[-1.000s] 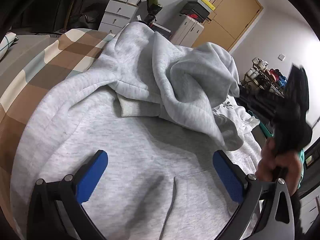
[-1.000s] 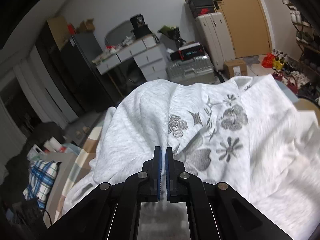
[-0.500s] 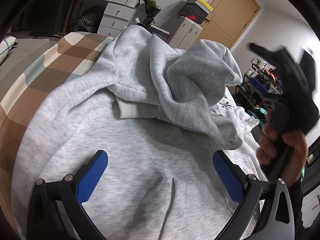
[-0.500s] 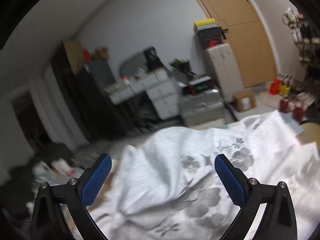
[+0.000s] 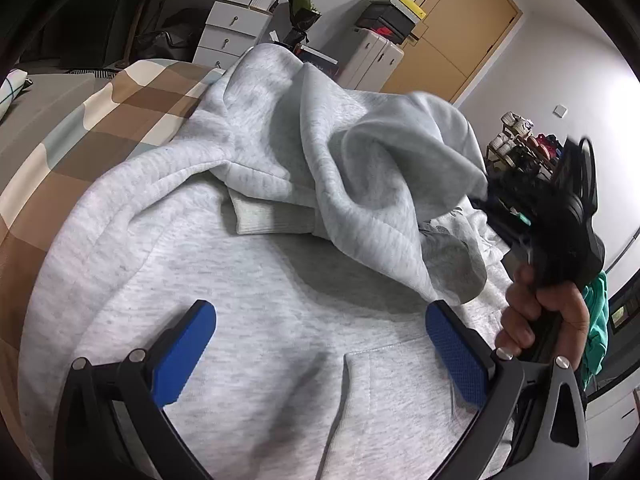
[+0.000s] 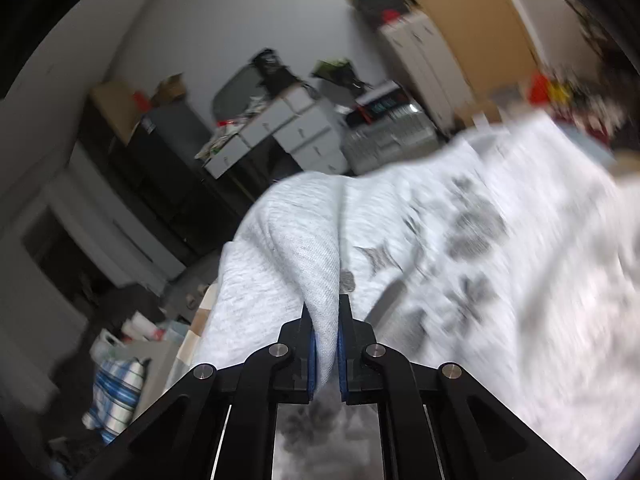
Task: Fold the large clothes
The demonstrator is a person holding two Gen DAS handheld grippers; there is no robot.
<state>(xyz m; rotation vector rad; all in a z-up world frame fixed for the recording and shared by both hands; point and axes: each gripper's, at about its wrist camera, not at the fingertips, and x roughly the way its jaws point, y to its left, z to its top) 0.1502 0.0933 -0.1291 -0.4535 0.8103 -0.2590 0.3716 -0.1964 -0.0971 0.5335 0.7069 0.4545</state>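
While the checked bedspread (image 5: 100, 120) is left bare only beyond and to the left of the left tongs (image 5: 320, 356), most of the bed is covered by the pale grey hoodie (image 5: 256, 320), whose soft marled fleece is spread flat directly beneath and ahead of those tongs. Open room is seen past the far edge of the garment, where white drawers (image 5: 224, 20), a pale cabinet (image 5: 376, 56) and a wooden door (image 5: 460, 28) are ranged along the wall. A bulky fold of the hoodie is heaped ahead of the left tongs, with a ribbed cuff (image 5: 272, 220) showing under its near edge, and a kangaroo pocket seam is traced between the two blue pads. A white cloth printed with grey flowers (image 6: 480, 240) is seen ahead and to the right of the right tongs (image 6: 325, 356), much blurred. The left tongs are held wide apart above the hoodie, angled downward, with nothing pressed between the pads. The right tongs are clamped on a pinched ridge of grey fleece, which is drawn up into a narrow peak between the blue pads. To the right of the left tongs, the right hand (image 5: 544, 316) is seen wrapped around its black handle.
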